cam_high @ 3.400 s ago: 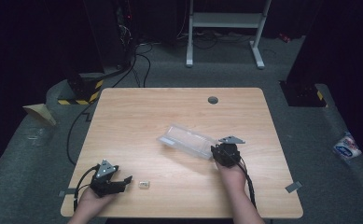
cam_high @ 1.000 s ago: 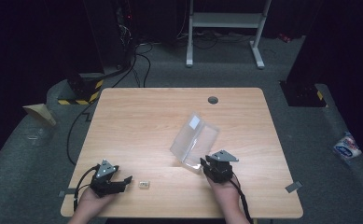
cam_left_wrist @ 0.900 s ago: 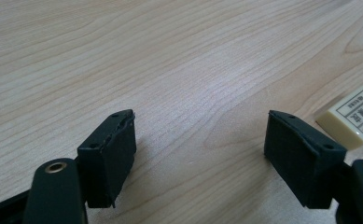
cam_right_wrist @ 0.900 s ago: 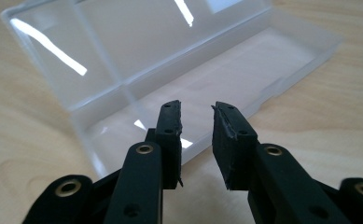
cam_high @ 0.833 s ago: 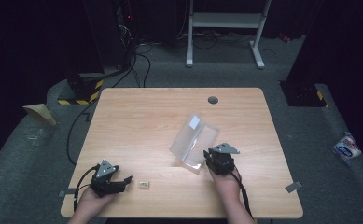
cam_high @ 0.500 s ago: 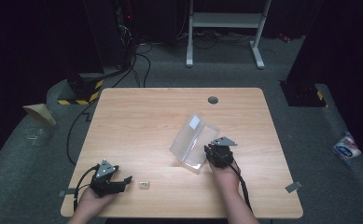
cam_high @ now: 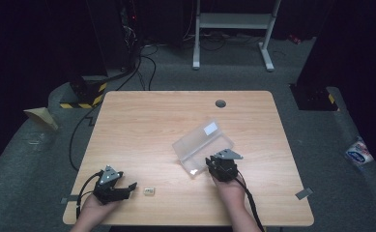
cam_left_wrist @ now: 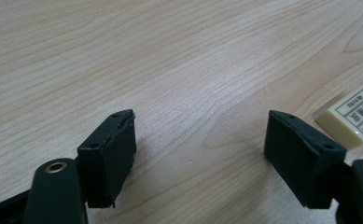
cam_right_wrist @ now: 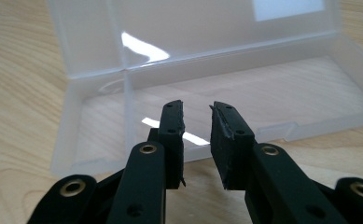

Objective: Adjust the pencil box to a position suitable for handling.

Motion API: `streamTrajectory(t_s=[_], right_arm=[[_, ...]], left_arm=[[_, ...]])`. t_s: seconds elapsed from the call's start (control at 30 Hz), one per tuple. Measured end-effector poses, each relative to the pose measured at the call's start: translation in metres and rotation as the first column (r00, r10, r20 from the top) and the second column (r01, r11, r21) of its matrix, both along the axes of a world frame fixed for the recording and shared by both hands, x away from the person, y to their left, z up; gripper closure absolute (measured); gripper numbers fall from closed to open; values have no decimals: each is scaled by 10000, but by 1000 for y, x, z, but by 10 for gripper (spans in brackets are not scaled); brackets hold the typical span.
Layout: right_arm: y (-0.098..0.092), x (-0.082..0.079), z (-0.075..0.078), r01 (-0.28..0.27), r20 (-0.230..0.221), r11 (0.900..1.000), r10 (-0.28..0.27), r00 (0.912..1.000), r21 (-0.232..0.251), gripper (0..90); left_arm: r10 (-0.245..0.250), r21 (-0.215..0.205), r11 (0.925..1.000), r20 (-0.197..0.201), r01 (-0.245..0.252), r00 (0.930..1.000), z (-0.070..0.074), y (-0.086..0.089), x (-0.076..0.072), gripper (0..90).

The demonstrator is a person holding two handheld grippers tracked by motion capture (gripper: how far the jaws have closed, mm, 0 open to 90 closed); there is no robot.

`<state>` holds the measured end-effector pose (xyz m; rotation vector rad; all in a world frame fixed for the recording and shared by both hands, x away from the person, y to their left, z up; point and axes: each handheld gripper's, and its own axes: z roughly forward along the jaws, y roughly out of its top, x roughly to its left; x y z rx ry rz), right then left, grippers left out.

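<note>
- Right gripper view: the right gripper (cam_right_wrist: 197,122) has its jaws nearly together, a narrow gap between them and nothing pinched; they have just been opening slightly. The tips hover at the near rim of the open clear box (cam_right_wrist: 226,102).
- Left gripper view: the left gripper (cam_left_wrist: 200,154) has its jaws spread wide over bare table (cam_left_wrist: 170,56), holding nothing. The eraser (cam_left_wrist: 352,116) lies at the right edge, just beside one jaw.
- High view: the box (cam_high: 202,145) sits right of centre, its long axis running from lower left to upper right, the lid raised on the far side.

A light wooden table (cam_high: 142,125) stands on dark grey carpet (cam_high: 176,72) in dim surroundings.
</note>
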<state>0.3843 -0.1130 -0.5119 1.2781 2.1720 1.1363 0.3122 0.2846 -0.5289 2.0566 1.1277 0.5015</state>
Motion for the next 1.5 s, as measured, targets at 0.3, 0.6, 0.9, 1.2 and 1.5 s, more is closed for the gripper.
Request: streamTrajectory(t_s=[0.3, 0.6, 0.9, 1.2, 1.5], right_arm=[[-5, -9, 8, -105, 402, 9999, 102, 9991, 77, 684], [-61, 12, 8, 1816, 297, 9826, -1805, 9831, -380, 554], [-79, 46, 11, 2342, 102, 9719, -2340, 9722, -244, 510], [-65, 69, 5, 2313, -391, 9707, -2341, 9714, -651, 602], [-63, 65, 1, 1995, -493, 9737, -2058, 9773, -1104, 806]], left_arm=[[63, -28, 10000, -33, -64, 10000, 0, -1, -1, 256], [41, -21, 10000, -13, -41, 10000, 0, -1, -1, 255], [26, 1, 10000, -27, -26, 10000, 0, -1, -1, 254], [50, -112, 9999, -56, -50, 10000, 0, 0, -2, 251], [12, -170, 9999, -87, -14, 10000, 0, 0, -2, 250]])
